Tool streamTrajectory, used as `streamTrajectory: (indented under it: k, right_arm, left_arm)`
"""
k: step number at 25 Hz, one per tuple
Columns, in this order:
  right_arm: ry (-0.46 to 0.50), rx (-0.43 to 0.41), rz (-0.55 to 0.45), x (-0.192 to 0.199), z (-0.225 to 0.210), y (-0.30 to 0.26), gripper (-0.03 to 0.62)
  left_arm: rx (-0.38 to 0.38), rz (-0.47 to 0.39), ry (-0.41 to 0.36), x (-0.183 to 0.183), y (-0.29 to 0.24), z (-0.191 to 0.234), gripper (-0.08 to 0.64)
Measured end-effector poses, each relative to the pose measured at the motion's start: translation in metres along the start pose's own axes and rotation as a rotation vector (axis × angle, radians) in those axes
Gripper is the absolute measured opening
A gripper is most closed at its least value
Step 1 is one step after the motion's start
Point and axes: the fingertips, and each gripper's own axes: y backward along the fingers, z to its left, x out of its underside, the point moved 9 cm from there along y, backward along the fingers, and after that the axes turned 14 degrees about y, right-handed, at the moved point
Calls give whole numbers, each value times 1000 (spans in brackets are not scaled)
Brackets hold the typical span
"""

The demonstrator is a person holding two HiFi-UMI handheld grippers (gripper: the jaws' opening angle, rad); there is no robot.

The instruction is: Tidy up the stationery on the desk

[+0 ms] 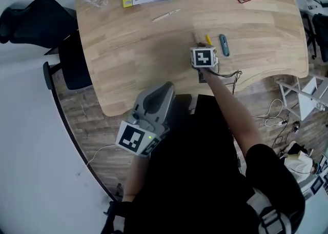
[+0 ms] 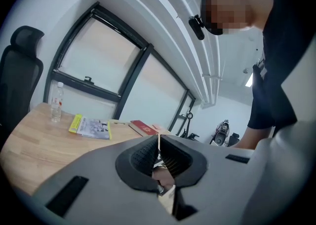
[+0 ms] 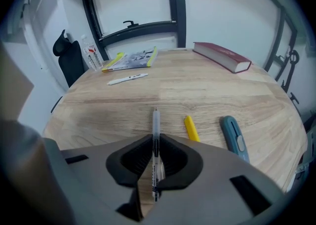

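Left hand-held gripper [image 2: 158, 138], jaws together and empty, hangs by the near edge of the pale wood-grain tabletop [image 3: 207, 86]. Right hand-held gripper [image 3: 155, 138], nearer the stationery, is clamped on a slim clear plastic pen [image 3: 155, 123] whose long axis runs forward along the jaws. Just to its right on the tabletop lie a stubby yellow marker [image 3: 190, 128] and a teal utility knife [image 3: 233, 137], roughly parallel.
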Motion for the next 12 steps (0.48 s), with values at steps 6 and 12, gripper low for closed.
streamTrajectory:
  k: [6,12]
  right_arm:
    - [70,24,-18,1,7,-3,58]
    - [56,-8,-30,1,0,1,116]
  left_arm:
    - [2,-11,12,-1,-6,-1,38]
    - [13,-17,-1,-4,-6,-5,38]
